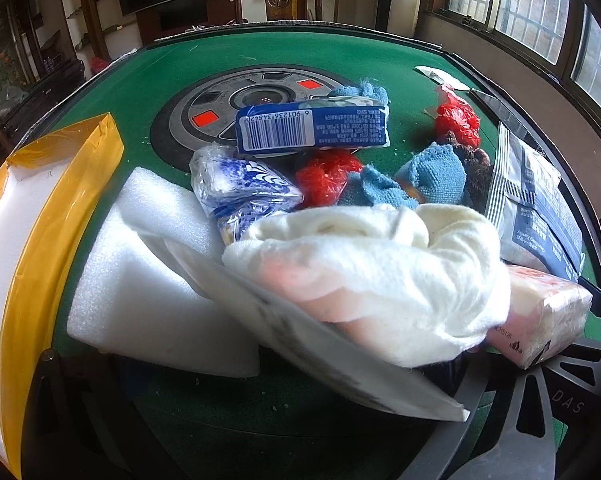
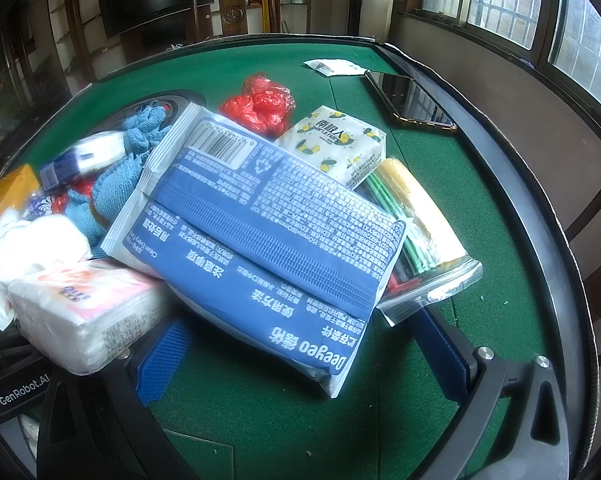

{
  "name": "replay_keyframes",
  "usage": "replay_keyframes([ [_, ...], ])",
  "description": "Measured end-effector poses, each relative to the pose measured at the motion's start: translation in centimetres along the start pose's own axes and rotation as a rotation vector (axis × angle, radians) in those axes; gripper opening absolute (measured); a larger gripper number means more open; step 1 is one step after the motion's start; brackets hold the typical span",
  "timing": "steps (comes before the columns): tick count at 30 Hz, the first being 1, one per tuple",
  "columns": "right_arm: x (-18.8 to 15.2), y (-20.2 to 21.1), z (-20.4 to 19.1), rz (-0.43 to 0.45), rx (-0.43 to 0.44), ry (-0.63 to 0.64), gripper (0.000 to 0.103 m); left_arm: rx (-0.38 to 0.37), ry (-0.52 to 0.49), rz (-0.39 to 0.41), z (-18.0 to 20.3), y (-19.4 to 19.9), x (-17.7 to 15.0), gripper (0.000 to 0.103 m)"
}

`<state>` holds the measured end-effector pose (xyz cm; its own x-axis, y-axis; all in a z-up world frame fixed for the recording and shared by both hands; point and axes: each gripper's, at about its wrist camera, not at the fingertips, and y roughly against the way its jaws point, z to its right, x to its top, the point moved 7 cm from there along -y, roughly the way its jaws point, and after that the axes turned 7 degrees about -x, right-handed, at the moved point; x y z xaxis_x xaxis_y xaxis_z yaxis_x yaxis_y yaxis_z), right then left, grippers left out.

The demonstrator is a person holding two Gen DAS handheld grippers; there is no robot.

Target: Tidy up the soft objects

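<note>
Left wrist: I am seeing the white towel (image 1: pixel 380 276) heaped over the left gripper (image 1: pixel 384 344), hiding the jaws, so grip unknown. Right wrist: right gripper (image 2: pixel 312 350) is spreading wide around the blue wipes pack (image 2: pixel 260 240), lying on the table (image 2: pixel 480 184).

I see a green felt bench (image 2: pixel 260 420), a blue wet-wipe pack with white print (image 2: pixel 260 240), crumpled red plastic bags (image 2: pixel 260 106), a white tissue pack patterned with yellow lemons (image 2: pixel 336 148), blue terry cloths (image 1: pixel 436 174), and a cream fluffy towel (image 1: pixel 380 272).
</note>
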<state>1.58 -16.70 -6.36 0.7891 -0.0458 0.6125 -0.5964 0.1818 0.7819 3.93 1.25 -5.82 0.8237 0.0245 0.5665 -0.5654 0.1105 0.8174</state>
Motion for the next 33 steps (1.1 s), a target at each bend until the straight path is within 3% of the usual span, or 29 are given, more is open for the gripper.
replay_keyframes([
  [33, -0.37, 0.07, -0.07, 0.002, 0.008, 0.013, 0.102, 0.005, -0.002, -0.004, 0.62, 0.63, -0.85, 0.103],
])
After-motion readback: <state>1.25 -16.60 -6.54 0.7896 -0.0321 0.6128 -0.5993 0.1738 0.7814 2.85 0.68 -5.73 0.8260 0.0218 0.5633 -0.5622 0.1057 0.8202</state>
